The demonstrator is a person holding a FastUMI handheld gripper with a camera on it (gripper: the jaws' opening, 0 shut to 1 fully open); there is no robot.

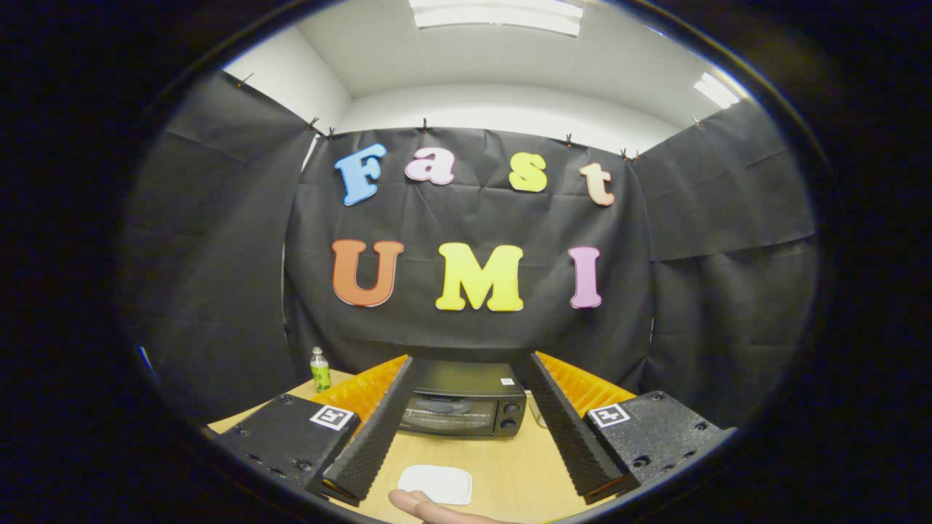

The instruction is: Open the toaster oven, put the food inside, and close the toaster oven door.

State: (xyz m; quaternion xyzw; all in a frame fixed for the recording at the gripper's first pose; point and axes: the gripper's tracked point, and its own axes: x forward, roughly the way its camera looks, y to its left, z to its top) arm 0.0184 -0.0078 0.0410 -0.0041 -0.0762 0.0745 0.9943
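Observation:
A black toaster oven (pixel 462 407) stands on the wooden table (pixel 510 466) against the booth's back wall. Its glass door is shut and its knobs sit on the right side. My gripper (pixel 468 360) is open wide, with nothing between its fingers (pixel 378 426). The oven lies beyond them, framed in the gap. A flat white rounded-square item (pixel 435 484), either a plate or a slice of food, lies on the table near me, between the bases of the fingers. A person's hand (pixel 429 507) reaches in just below it, at or near its edge.
A small green bottle (pixel 320 370) stands at the table's back left, near the wall. Bare wood stretches between the white item and the oven. Black cloth walls close in on three sides.

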